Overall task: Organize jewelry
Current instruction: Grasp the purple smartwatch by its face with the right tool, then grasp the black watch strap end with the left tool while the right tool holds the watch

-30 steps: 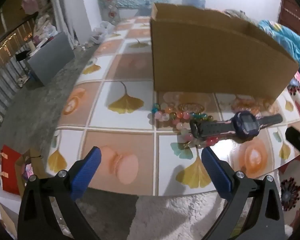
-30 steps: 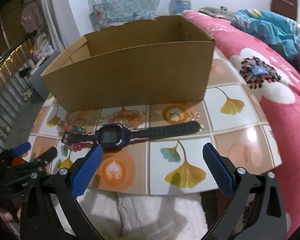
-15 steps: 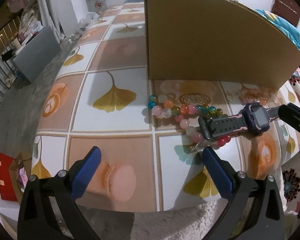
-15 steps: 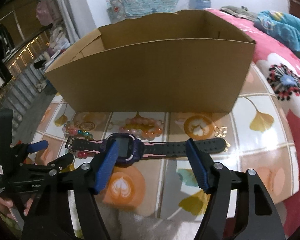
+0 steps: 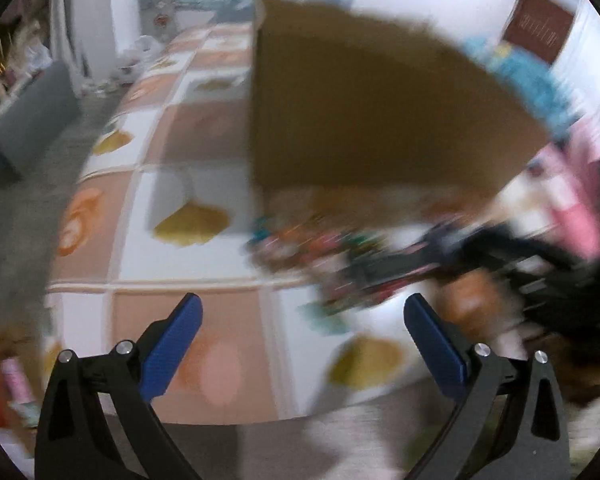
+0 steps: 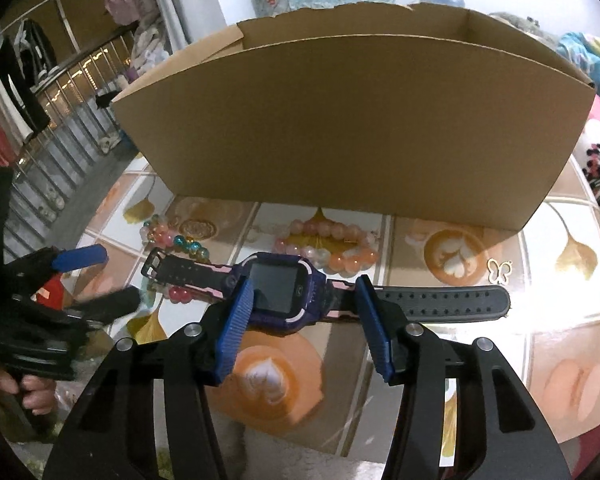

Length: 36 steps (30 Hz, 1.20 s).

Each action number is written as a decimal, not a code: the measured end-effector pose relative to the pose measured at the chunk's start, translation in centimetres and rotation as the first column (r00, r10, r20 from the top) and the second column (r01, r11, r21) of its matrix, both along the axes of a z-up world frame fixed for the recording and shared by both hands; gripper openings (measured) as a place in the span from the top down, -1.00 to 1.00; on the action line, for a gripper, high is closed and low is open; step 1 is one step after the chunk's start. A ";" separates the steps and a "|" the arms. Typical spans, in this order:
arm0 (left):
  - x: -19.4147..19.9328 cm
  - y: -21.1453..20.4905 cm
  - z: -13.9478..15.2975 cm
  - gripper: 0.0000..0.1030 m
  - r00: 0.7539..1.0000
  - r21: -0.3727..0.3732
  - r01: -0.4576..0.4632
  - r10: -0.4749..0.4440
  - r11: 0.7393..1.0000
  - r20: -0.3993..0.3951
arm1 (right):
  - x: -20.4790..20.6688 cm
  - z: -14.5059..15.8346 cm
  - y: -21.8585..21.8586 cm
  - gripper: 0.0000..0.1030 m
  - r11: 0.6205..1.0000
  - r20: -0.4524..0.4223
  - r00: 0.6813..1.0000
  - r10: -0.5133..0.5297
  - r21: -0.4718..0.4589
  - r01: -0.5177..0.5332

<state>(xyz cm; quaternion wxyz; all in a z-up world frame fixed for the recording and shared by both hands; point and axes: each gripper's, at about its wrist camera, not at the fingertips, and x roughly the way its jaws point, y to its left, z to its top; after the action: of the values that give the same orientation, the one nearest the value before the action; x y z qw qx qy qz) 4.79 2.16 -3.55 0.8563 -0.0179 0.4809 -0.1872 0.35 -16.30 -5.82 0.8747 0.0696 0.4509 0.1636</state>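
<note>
Here, largest first: we note the tiled table [image 6: 560,364], patterned with ginkgo leaves and latte-art cups, filling the lower part of the right wrist view. On it, at 12 o'clock from the right gripper, stands an open cardboard box [image 6: 352,120], its near wall upright and its open top facing up.

Right gripper [image 6: 304,316]: blue-padded fingers [image 6: 236,328] straddle the case of a purple smartwatch [image 6: 284,288], one pad at each side of the case. The pads look touching or nearly so; we cannot tell whether the grip is actually closed on it. The watch lies flat on the table, black strap running out to 3 o'clock, buckle end to 9 o'clock.

Left gripper [image 5: 300,320]: fingers spread wide with nothing between them. Its own view is badly motion-blurred. In the right wrist view it shows at 9 o'clock, near the buckle end of the strap.

A peach bead bracelet [image 6: 328,244] lies between watch and box, at 12 o'clock from the watch case. A multicoloured bead bracelet [image 6: 172,236] sits at 10 o'clock, partly under the buckle strap. A small gold butterfly charm [image 6: 499,270] rests at 2 o'clock, just above the long strap.
</note>
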 end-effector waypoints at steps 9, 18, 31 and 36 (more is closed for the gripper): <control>1.3 -2.1 -0.3 -0.70 0.994 -0.131 0.080 -0.088 0.988 -0.061 | -0.1 -0.1 -0.5 0.04 1.000 -0.003 1.000 0.014 0.024 -0.014; 1.9 -2.2 -1.1 -0.27 0.993 -0.173 0.042 -0.060 0.984 -0.104 | -0.1 -0.1 -0.8 0.03 0.999 0.005 0.999 0.031 0.037 -0.032; 2.4 -2.0 0.5 -0.11 0.993 -0.353 0.052 -0.087 0.934 -0.084 | -0.2 -0.1 -0.9 0.03 0.998 0.018 0.999 0.049 0.046 -0.050; 2.2 -3.6 0.6 0.12 0.995 -0.225 0.084 -0.094 0.971 -0.034 | -0.2 -0.1 -0.9 0.03 0.998 0.021 0.999 0.049 0.048 -0.050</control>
<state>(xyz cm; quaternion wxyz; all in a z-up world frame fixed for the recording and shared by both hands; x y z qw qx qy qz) 7.00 -1.45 -2.93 0.8287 -0.0964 0.4763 -0.2778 0.17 -17.20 -5.94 0.8728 0.0780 0.4396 0.1971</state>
